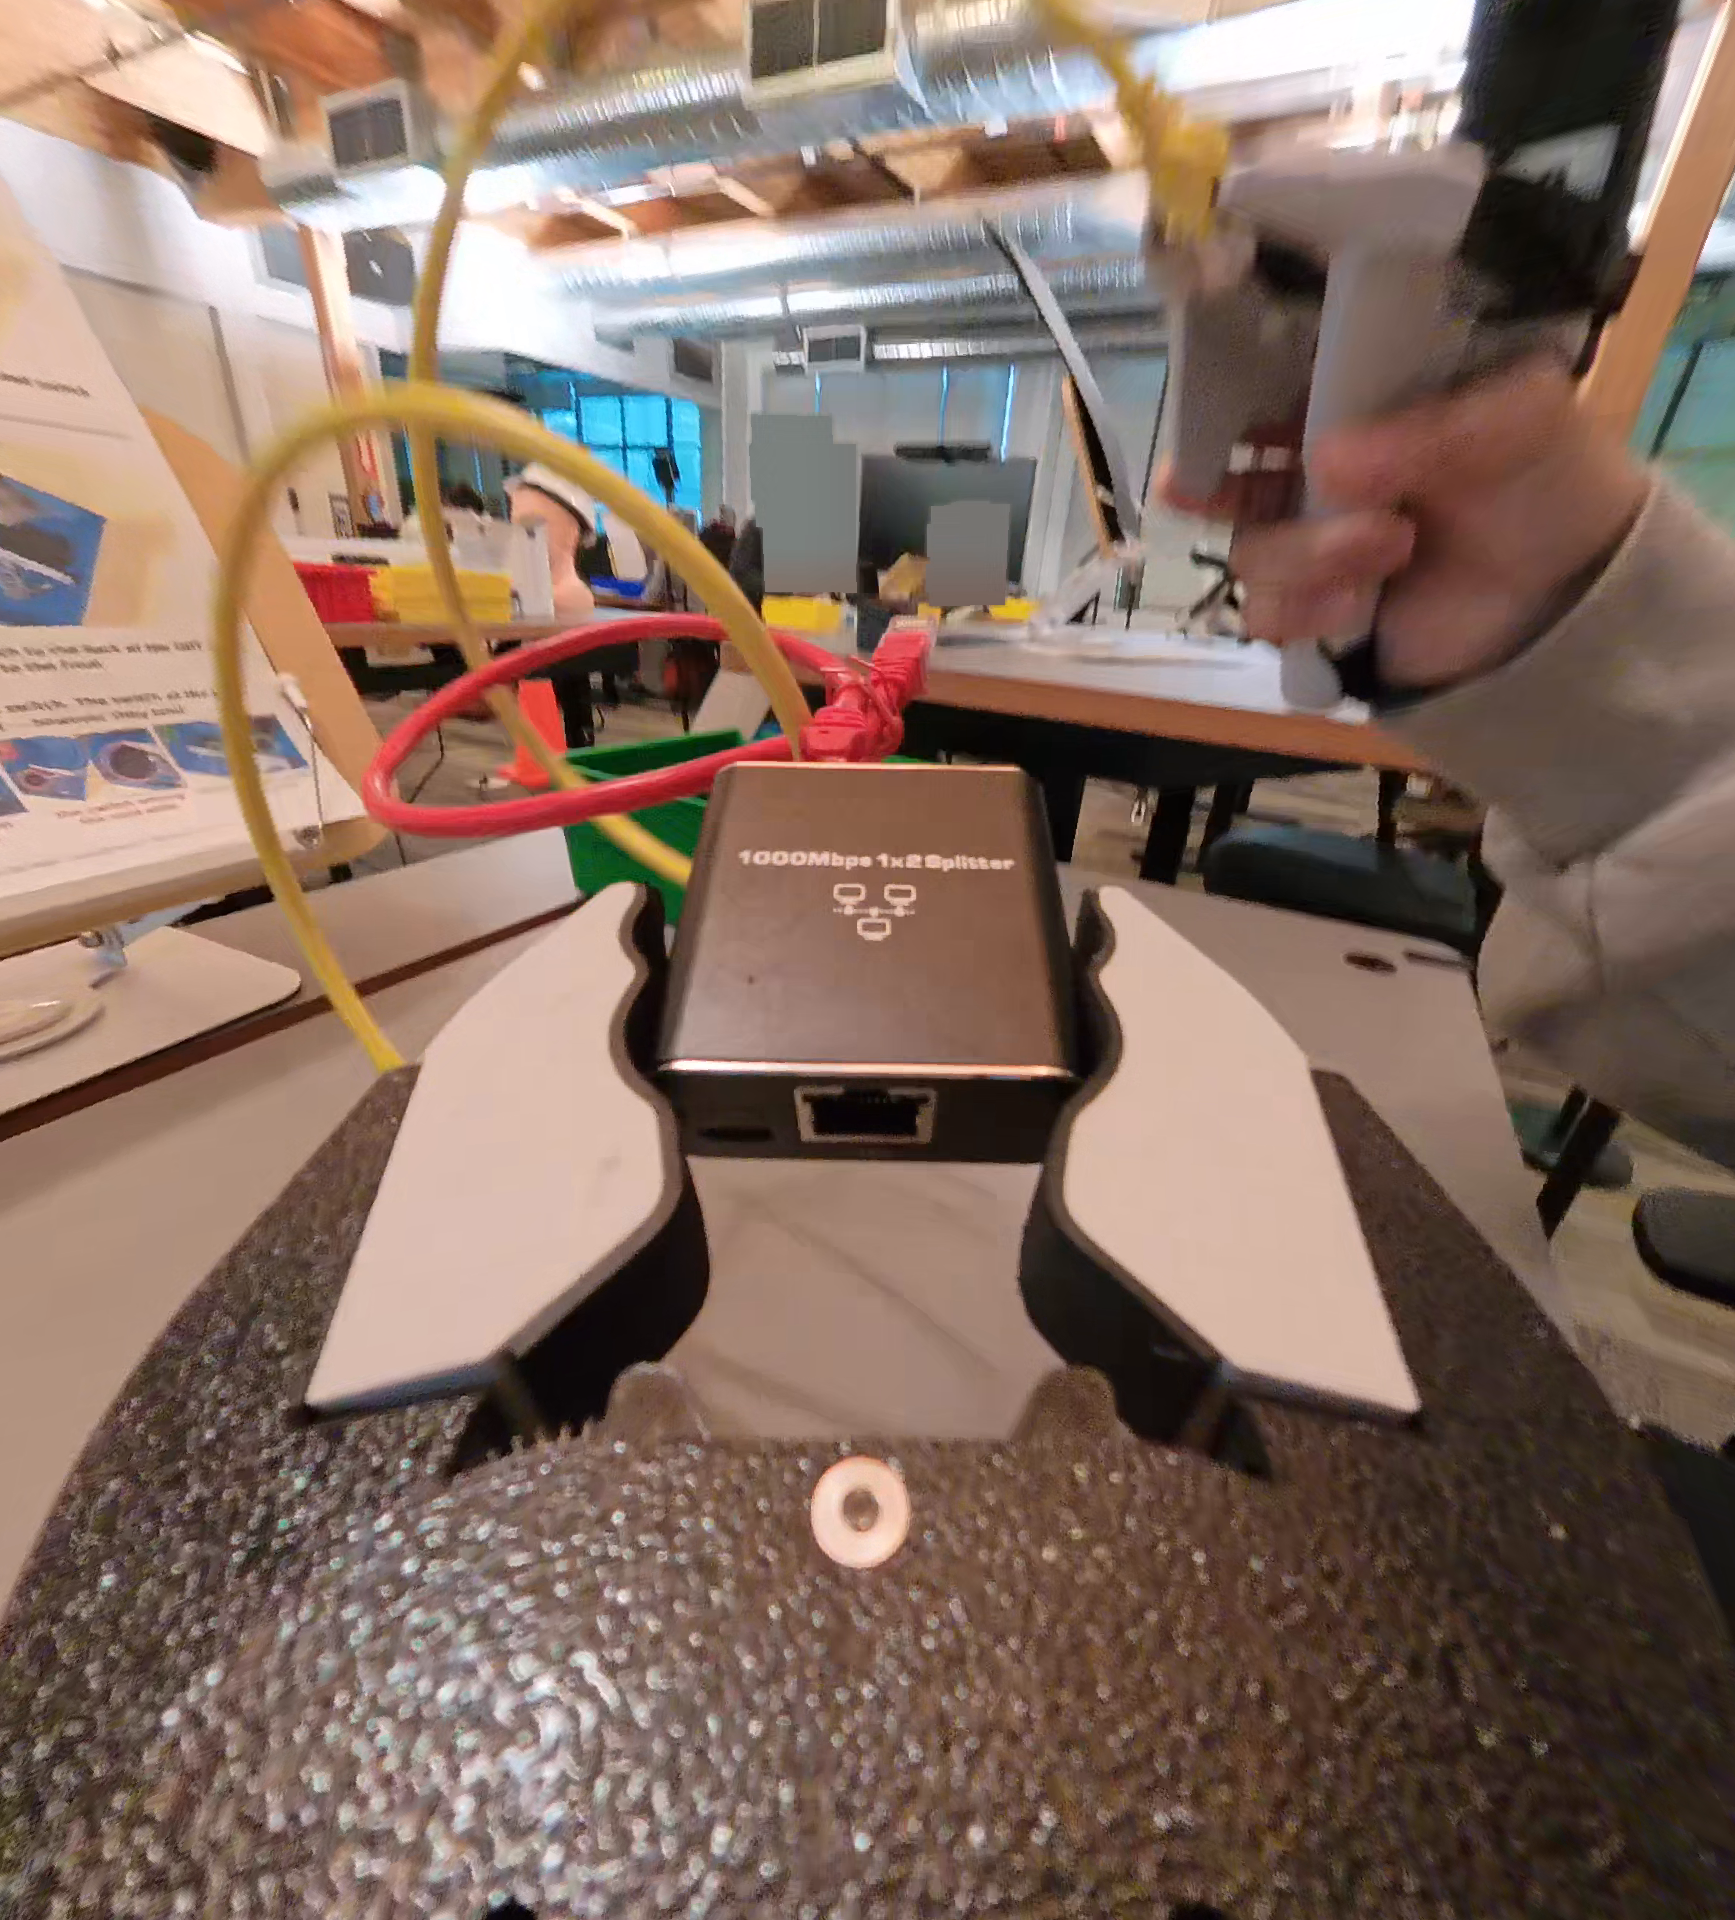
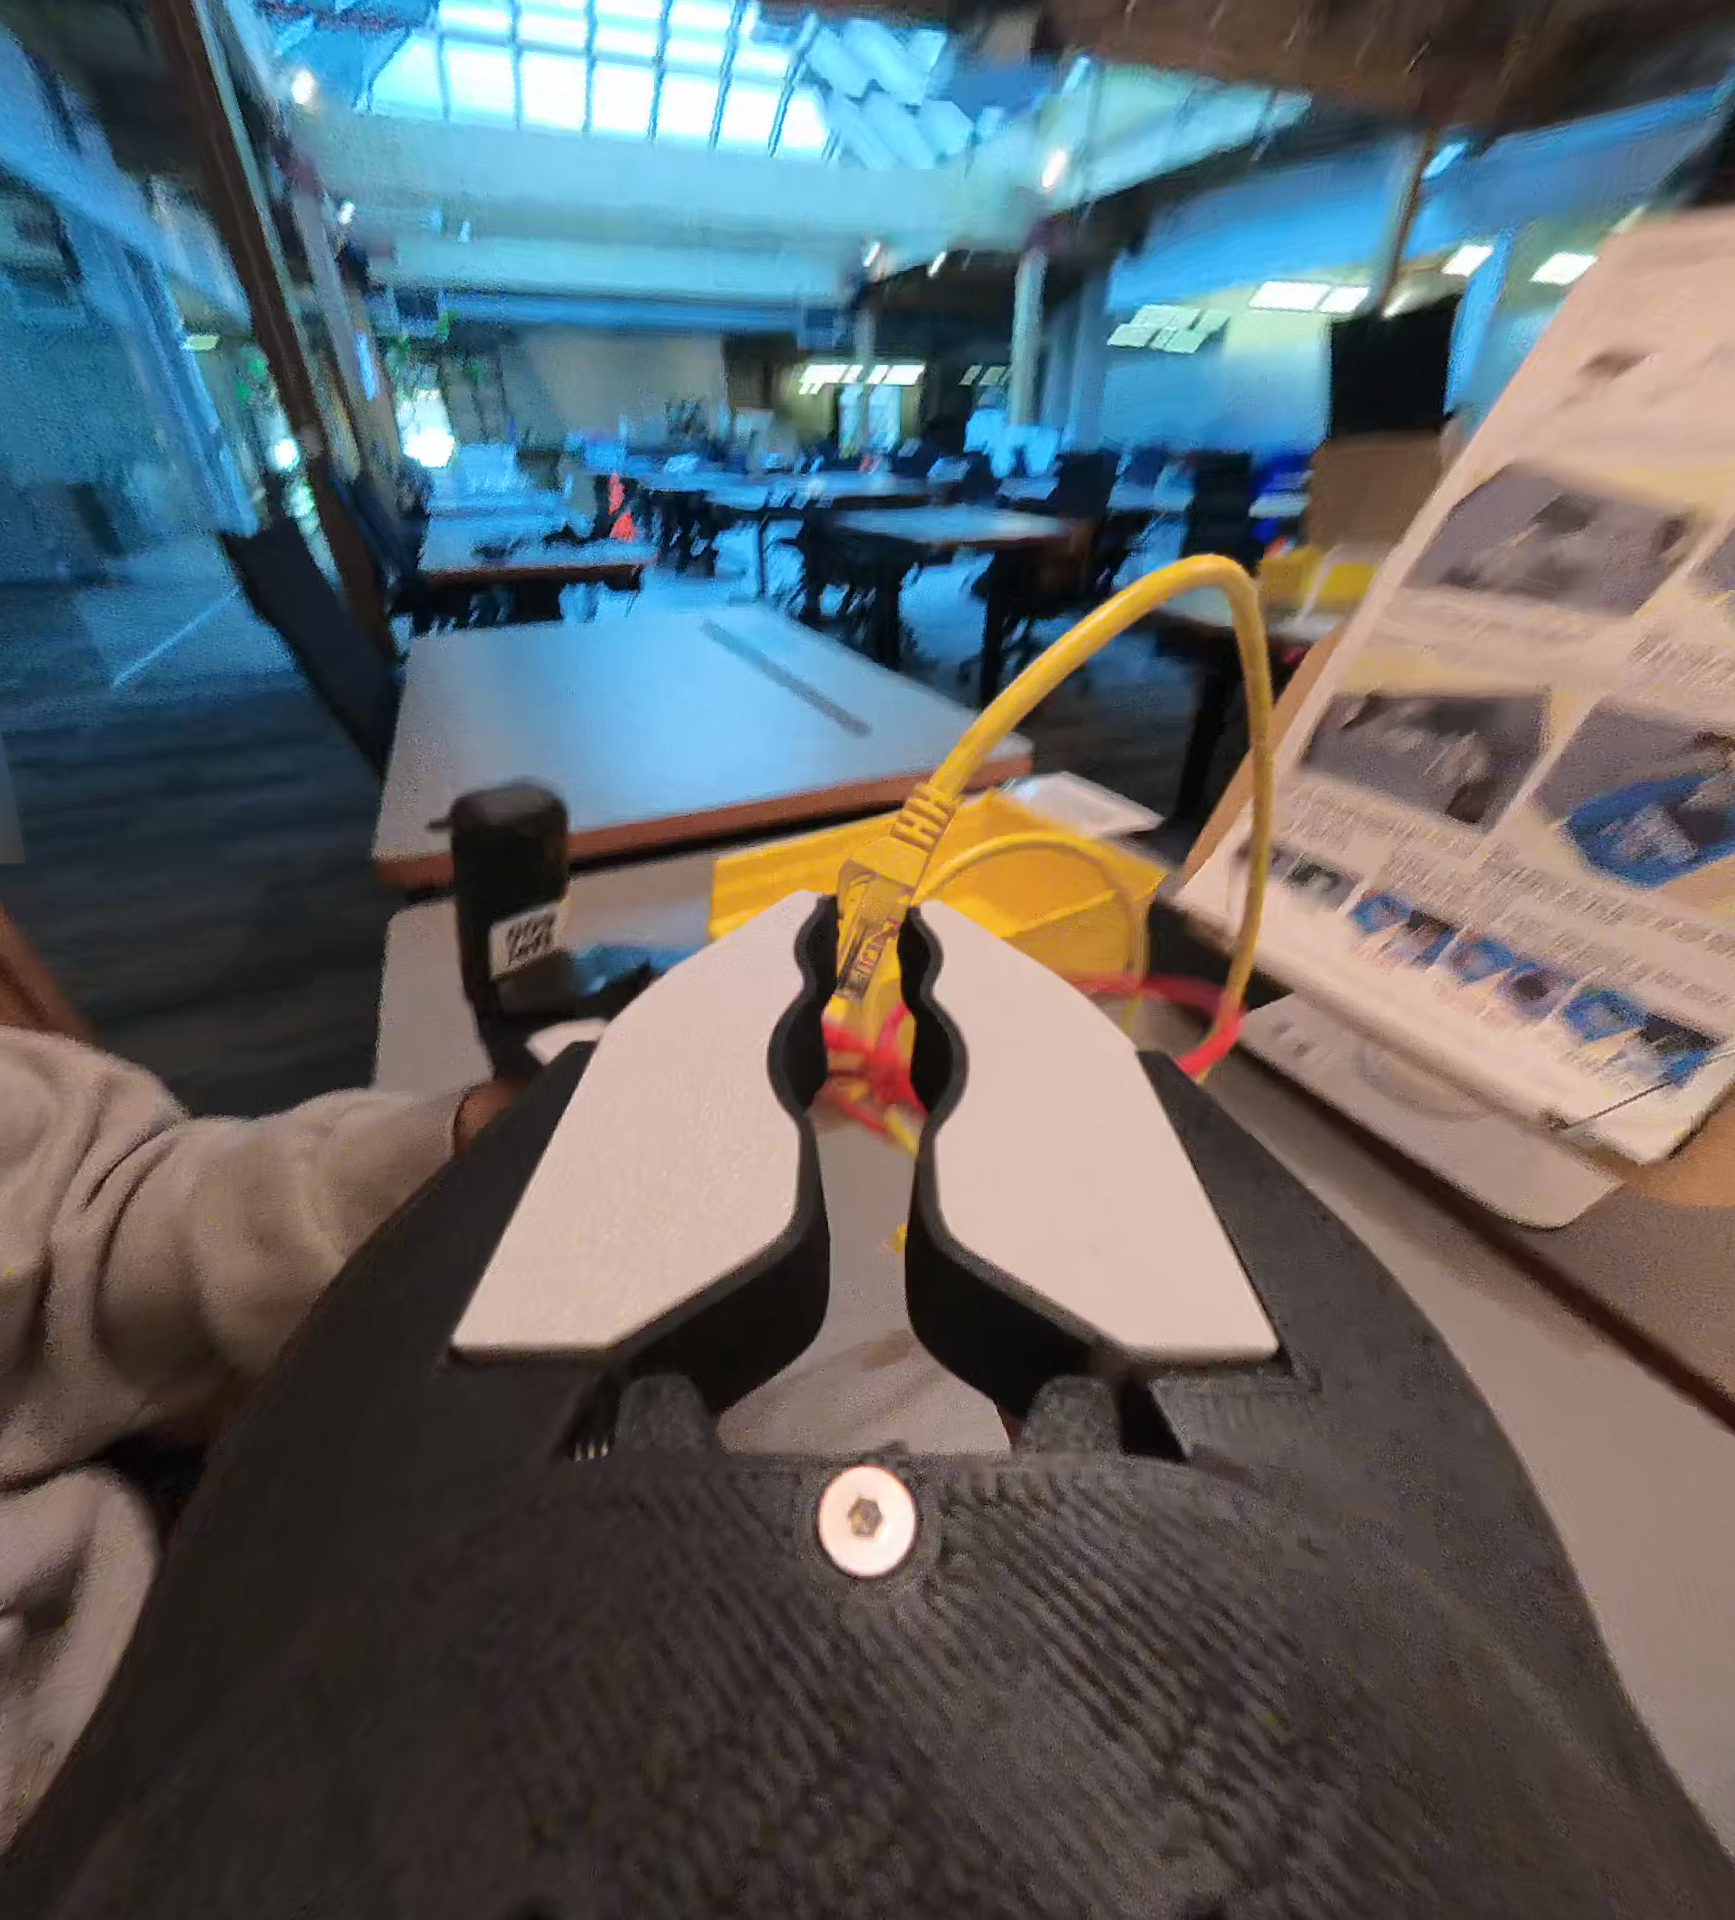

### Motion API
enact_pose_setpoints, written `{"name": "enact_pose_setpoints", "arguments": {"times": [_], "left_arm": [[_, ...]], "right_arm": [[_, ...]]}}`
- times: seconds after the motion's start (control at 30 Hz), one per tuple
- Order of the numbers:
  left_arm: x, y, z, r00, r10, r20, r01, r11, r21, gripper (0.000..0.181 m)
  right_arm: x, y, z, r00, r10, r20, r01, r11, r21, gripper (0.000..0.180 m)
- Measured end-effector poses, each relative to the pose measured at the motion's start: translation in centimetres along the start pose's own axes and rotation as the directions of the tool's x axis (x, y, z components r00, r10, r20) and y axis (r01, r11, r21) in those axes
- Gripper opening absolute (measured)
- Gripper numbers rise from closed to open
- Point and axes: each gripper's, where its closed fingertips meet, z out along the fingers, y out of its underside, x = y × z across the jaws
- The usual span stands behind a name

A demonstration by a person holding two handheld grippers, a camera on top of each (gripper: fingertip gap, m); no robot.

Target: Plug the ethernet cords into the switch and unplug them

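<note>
Left wrist view: the left hand-held gripper (image 1: 868, 997) clamps a small black switch (image 1: 868, 935) between its two fingers, held above the grey desk (image 1: 115, 1226), an empty port facing the camera. A red ethernet cord (image 1: 572, 727) loops out from the far end of the switch, its plugs bunched just behind the box. A yellow ethernet cord (image 1: 250, 623) arcs up on the left and across the top of the frame to the right hand-held gripper (image 1: 1206, 260), raised at upper right in a person's hand (image 1: 1382, 551) and blurred. A green bin (image 1: 634, 821) sits behind the switch, and an instruction sheet on a stand (image 1: 42, 582) leans at left.

In the right wrist view, the right hand-held gripper (image 2: 868, 935) is closed on the plug of the yellow ethernet cord (image 2: 1102, 665), pinched at its fingertips, with the cord curving up and down to the right. A yellow bin (image 2: 1050, 883) lies beyond on the desk (image 2: 1621, 1558), with the red ethernet cord (image 2: 1206, 1029) below the fingers.
</note>
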Motion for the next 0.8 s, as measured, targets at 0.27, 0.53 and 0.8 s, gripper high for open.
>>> {"name": "enact_pose_setpoints", "arguments": {"times": [0.27,0.53,0.8], "left_arm": [[0.0,2.4,0.1,0.998,0.018,-0.057,-0.025,0.991,-0.133,0.074],[-0.8,-0.5,-1.2,0.962,-0.232,-0.141,0.243,0.968,0.064,0.074],[-2.1,-2.5,-2.5,0.904,-0.382,-0.192,0.416,0.888,0.195,0.074]], "right_arm": [[3.4,-7.8,-5.1,0.959,-0.155,-0.237,0.201,0.962,0.185,0.012],[7.5,-10.3,-10.3,0.863,-0.229,-0.451,0.315,0.941,0.123,0.013],[7.9,-5.1,-9.6,0.939,-0.106,-0.327,0.134,0.989,0.066,0.013]]}}
